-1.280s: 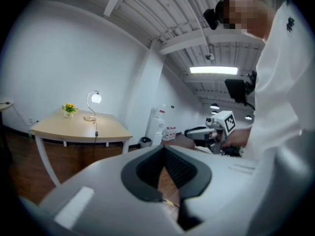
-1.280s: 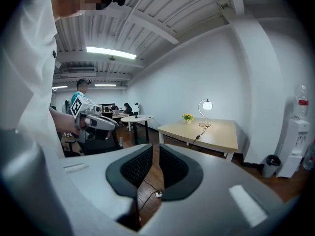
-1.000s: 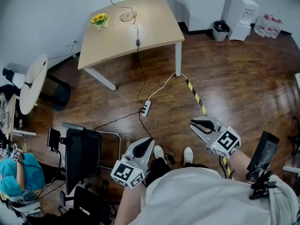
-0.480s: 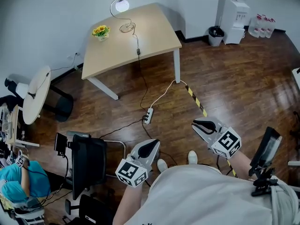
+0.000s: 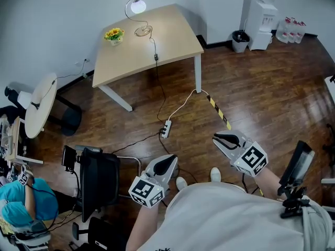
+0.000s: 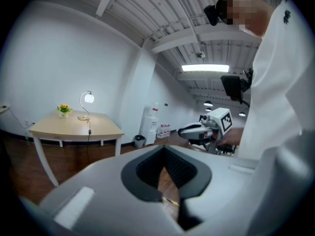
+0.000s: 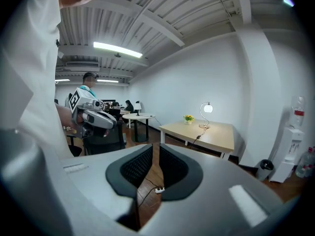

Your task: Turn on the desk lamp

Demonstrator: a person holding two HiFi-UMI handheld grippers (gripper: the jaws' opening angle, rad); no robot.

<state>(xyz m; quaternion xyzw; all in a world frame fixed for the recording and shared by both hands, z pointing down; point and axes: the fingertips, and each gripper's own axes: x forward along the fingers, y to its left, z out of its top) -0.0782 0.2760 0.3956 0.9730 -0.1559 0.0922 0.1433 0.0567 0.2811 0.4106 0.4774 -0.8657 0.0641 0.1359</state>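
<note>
While neither tool holds anything, the lines run from the jaws outward.

Left gripper [image 5: 167, 162]: grey jaws set together with the tips meeting. Only a wedge of floor shows behind them, and nothing is between.
Right gripper [image 5: 222, 138]: jaws closed to a thin slit, empty. It is held low at the person's front, as is the left.
Marker cubes [image 5: 144, 191]: black-and-white square patterns on each gripper, which are codes and not words.
Floor: dark brown wooden boards [image 5: 261, 88]. A white power strip [image 5: 165, 128] and a black-and-yellow striped tape [image 5: 219, 109] lie between the grippers and the table.
Table: pale wooden table on white legs [image 5: 178, 33], against the wall and well apart from both grippers.
Desk lamp: slim metal lamp with a curled wire neck, ring base and round white globe [image 5: 137, 6]. It stands at the table's far corner, near a small pot of yellow flowers [image 5: 114, 35]. The globe shows bright white and looks lit.
Cord: thin black cord [image 5: 154, 45] running from the base over the tabletop. It carries a small dark inline switch [image 5: 155, 58], then drops to the strip.
Handling: likely light and top-heavy. The thin neck looks springy and the globe probably fragile, so neither is a place to grip. The switch looks the place to take hold. It is small and sits on slack cord that would slide, so pinch it or press it against the tabletop.
Writing: none legible. The white water dispenser [image 5: 260, 14] by the wall shows a red patch, too small to read.
</note>
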